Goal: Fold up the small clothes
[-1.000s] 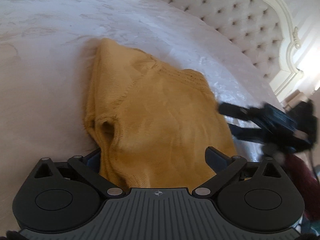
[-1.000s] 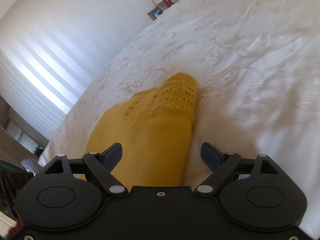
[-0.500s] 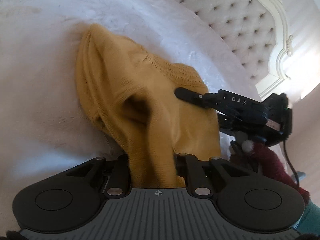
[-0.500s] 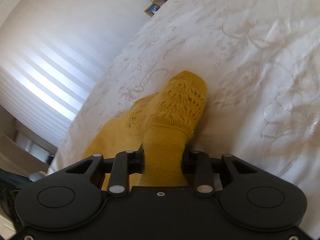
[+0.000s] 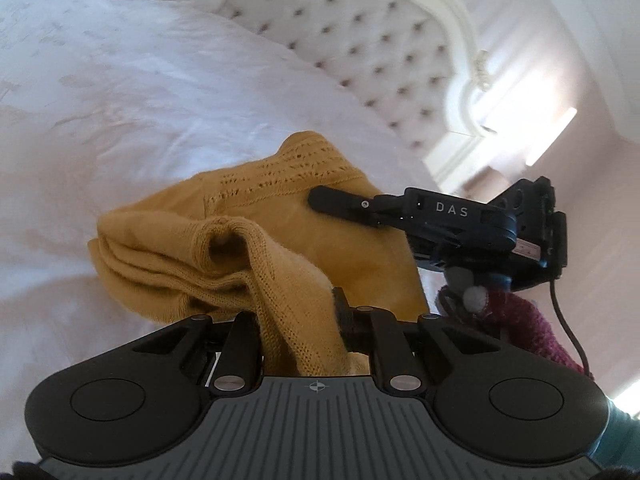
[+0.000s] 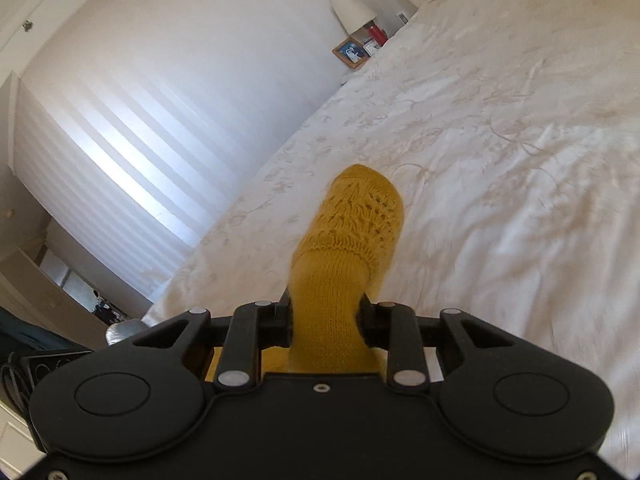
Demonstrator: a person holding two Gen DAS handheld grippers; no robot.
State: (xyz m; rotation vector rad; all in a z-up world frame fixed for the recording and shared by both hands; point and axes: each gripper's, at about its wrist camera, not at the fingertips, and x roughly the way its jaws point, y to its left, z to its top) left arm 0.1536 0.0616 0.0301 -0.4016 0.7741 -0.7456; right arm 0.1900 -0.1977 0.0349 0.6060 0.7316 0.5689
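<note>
A mustard-yellow knitted garment (image 5: 256,208) lies bunched on the white bed. My left gripper (image 5: 298,320) is shut on its near edge and lifts a fold of it. My right gripper (image 6: 326,320) is shut on another part of the garment (image 6: 352,216), whose lacy patterned end sticks up ahead of the fingers. In the left wrist view the right gripper (image 5: 440,220) shows at the garment's right side, its finger (image 5: 340,200) lying against the cloth. Most of the garment is lifted off the bedspread.
The white embroidered bedspread (image 6: 500,140) spreads all around. A tufted headboard (image 5: 360,32) stands at the back in the left wrist view. A bedside table with a lamp and a picture frame (image 6: 352,52) sits beyond the bed. A window blind (image 6: 120,140) is at left.
Both grippers closed on the garment from open, then raised it. The garment has bunched and lifted off the bed.
</note>
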